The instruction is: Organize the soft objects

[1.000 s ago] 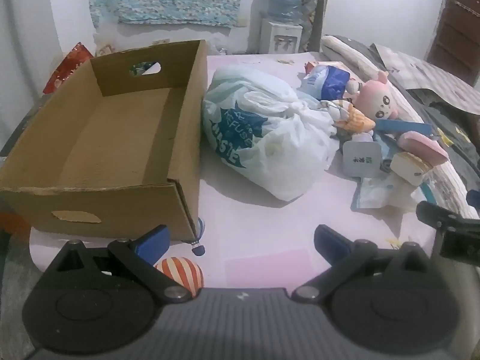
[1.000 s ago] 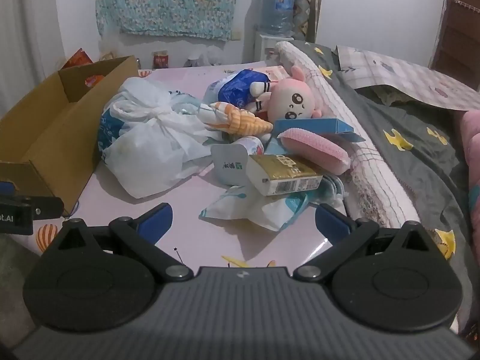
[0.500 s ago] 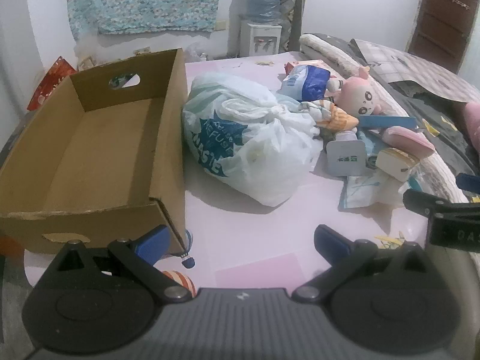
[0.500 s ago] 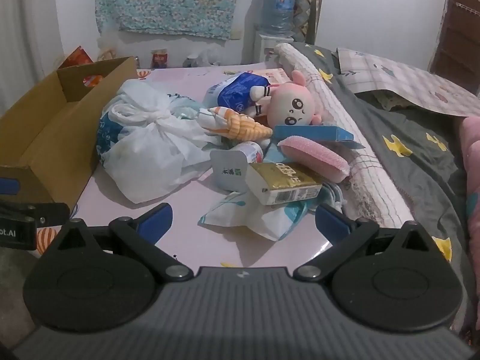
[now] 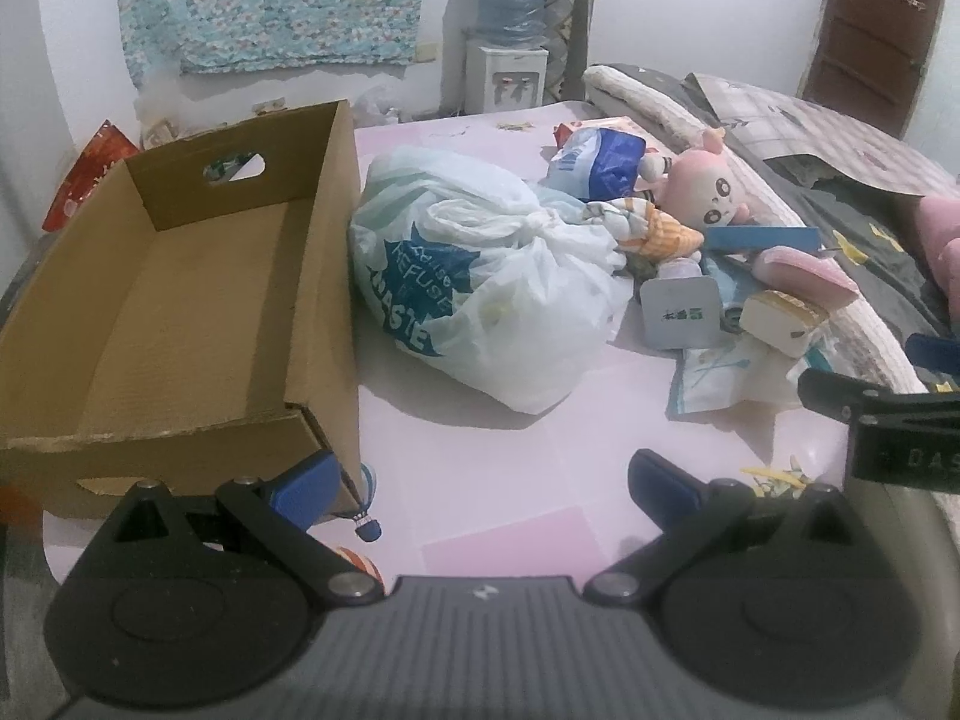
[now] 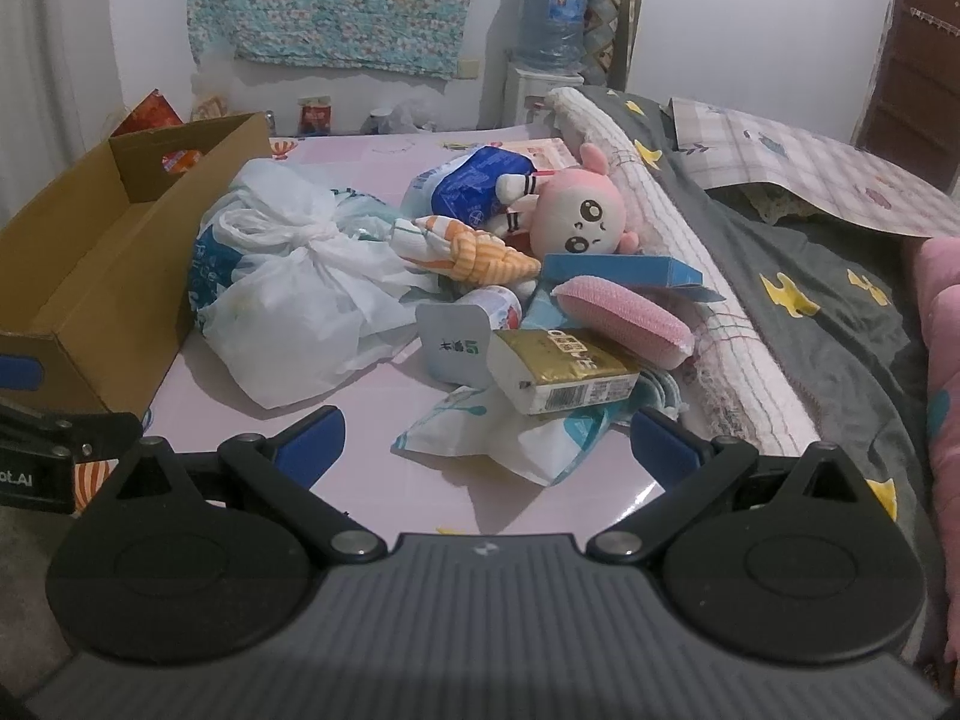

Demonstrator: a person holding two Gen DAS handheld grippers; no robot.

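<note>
- Left wrist view: the left gripper (image 5: 483, 483) is hanging spread wide and empty over the pink sheet (image 5: 510, 456) — the cardboard box (image 5: 180, 324) is sitting to its left, with the knotted plastic bag (image 5: 480, 294) lying just beside the box wall
- Right wrist view: the right gripper (image 6: 486, 438) is also gaping, gripping nothing — the pink doll (image 6: 579, 216), pink sponge (image 6: 624, 315) and tissue pack (image 6: 564, 369) are lying in a heap ahead

I see a matt brown cardboard box (image 5: 180, 300) with rough torn edges. Just beside it sits a thin, crinkled, glossy plastic bag (image 5: 480, 294). Beyond the bag lie a fuzzy cloth plush doll (image 6: 579, 216) and a shiny gold foil-wrapped pack (image 6: 564, 369).
</note>
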